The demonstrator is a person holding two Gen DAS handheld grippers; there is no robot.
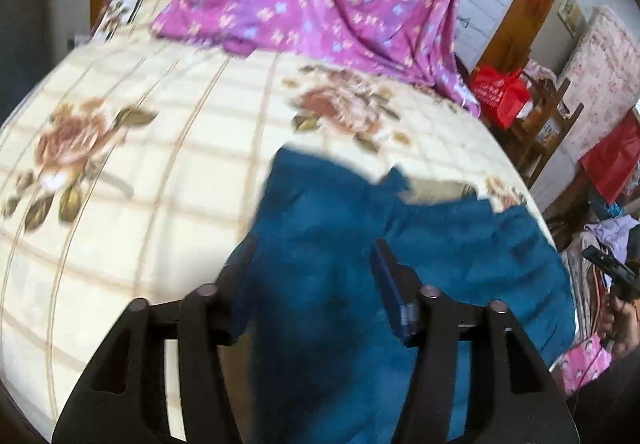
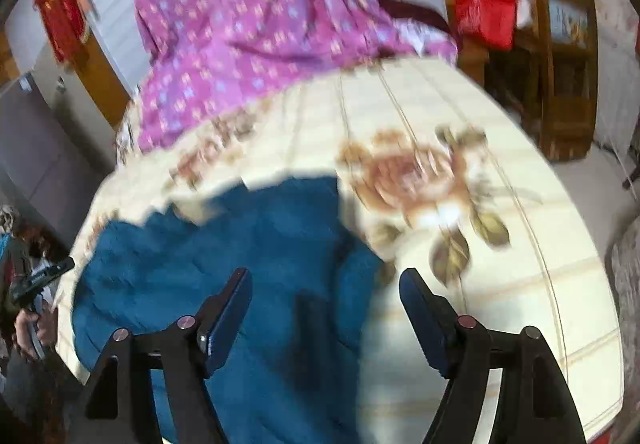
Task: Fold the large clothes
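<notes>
Soft, even daylight, no glare in either view. Heavy motion blur throughout: the cream rose-printed bedspread (image 1: 168,171) smears, esp. in the right wrist view, and edges of the teal fleece garment (image 2: 224,244) are fuzzy. Fisheye bulges the bed into a dome; corners vignette to black. Faint shadows under the garment's folds.

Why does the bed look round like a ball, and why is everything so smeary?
Left wrist view: the fisheye lens bulges the bedspread; the blue garment is smeared by motion. Right wrist view: same bulge, heavier blur on the rose print and purple cloth; the right gripper stays sharp.
</notes>
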